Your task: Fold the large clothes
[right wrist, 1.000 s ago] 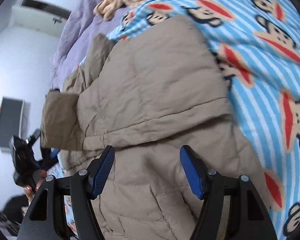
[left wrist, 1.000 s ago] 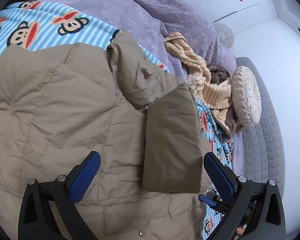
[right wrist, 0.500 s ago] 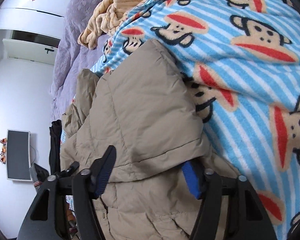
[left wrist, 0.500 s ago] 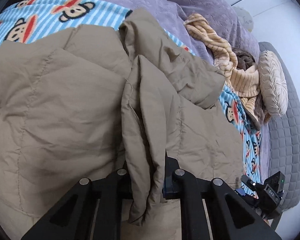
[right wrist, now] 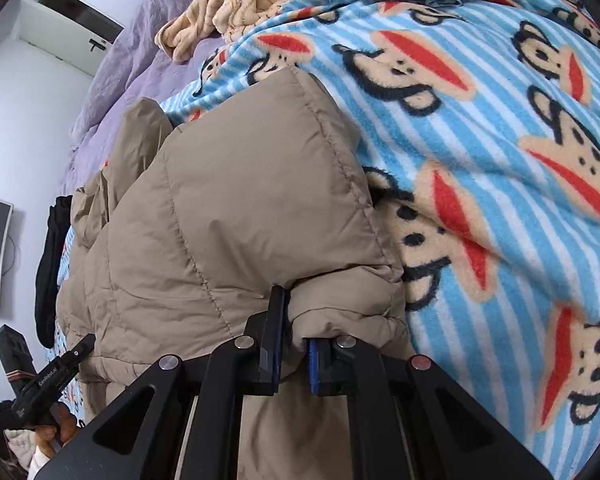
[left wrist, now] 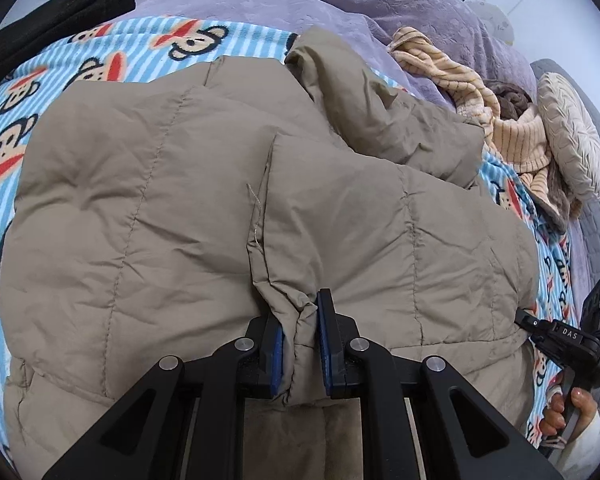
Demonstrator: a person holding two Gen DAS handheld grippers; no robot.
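Both grippers, left gripper (left wrist: 300,344) and right gripper (right wrist: 292,354), clamp the tan quilted puffer jacket (left wrist: 148,208); I lift evenly, keeping the hem level.

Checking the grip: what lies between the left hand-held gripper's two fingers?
A bunched fold of the tan puffer jacket, pinched in the left hand-held gripper, seen in the left wrist view.

Tan jacket (left wrist: 160,200), monkey-striped blue blanket (right wrist: 500,120)
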